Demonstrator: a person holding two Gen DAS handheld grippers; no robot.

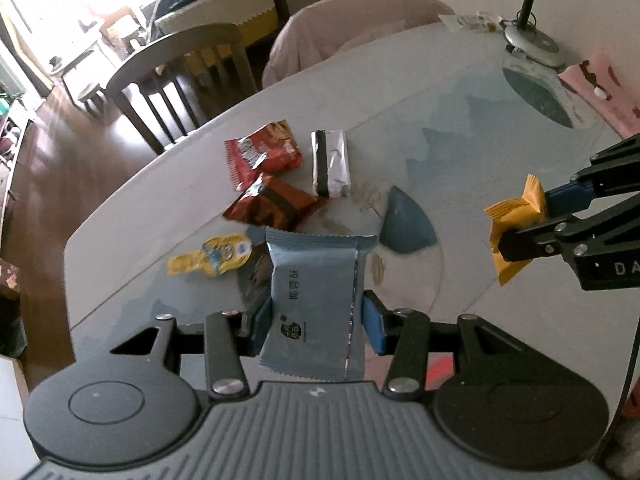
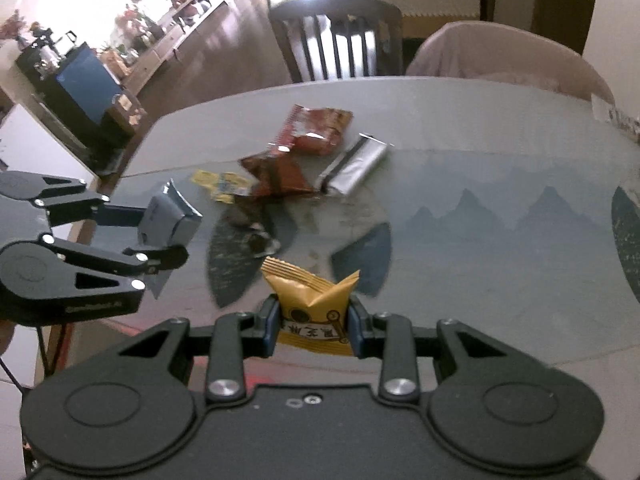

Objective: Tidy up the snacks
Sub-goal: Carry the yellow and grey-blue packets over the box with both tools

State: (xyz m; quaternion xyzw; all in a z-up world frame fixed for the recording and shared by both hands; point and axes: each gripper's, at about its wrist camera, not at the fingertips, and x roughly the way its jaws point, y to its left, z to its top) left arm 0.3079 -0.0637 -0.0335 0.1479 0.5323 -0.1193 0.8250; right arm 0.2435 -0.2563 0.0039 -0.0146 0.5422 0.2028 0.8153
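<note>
My left gripper (image 1: 317, 326) is shut on a grey-blue snack packet (image 1: 316, 304) and holds it above the table; it also shows in the right wrist view (image 2: 170, 220). My right gripper (image 2: 314, 326) is shut on a yellow snack packet (image 2: 312, 300), seen from the side in the left wrist view (image 1: 516, 224). On the table lie a red packet (image 1: 262, 154), a brown packet (image 1: 276, 204), a silver-and-black bar (image 1: 330, 162), a small yellow-blue packet (image 1: 212, 260) and a dark wrapper (image 2: 250, 224).
The table (image 1: 460, 120) has a grey cloth with blue mountain print. A desk lamp (image 1: 532, 40) and a pink bag (image 1: 600, 84) stand at its far right. A wooden chair (image 1: 180, 76) and a covered chair (image 1: 344, 32) stand behind the table.
</note>
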